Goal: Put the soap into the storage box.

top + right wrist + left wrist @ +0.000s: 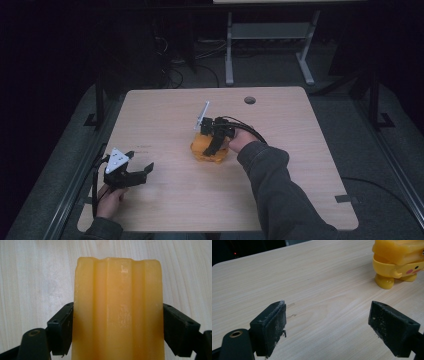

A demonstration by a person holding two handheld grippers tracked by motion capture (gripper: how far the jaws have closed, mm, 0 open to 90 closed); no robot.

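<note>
Right gripper [117,322] first: its two black jaws were clamped on either side of a ribbed, waxy orange-yellow block [117,307] that ran up the middle of the right gripper view, pads flush against its flat sides. Prob gripped across the narrow width bc those sides are the only flat faces; the front is all ridges.

In the high view that same right gripper [216,139] sat just right of frame centre, angled down onto the yellow plastic toy w/ stubby feet and a pink cheek spot [209,149]. Looked to me like the block was the toy's top piece or lid, but I couldn't say for sure.

Left gripper [328,322] was spread wide w/ nothing between the jaws, only bare wood. It hovered at the lower left of the high view [131,172], well apart from the toy, which showed at the upper right of the left gripper view [398,262]. My guess is it was parked out of the way, or waiting to steady the base.

The toy stood roughly mid-table on the light wooden tabletop [165,120].

Hard to make out:
- whether the block was seated in the toy, lifted off, or one piece w/ it
- toy's top, cut off by the frame edge in the left gripper view
- block's lower end, cut off at the bottom of the right gripper view
- room behind the table, too dark
</note>
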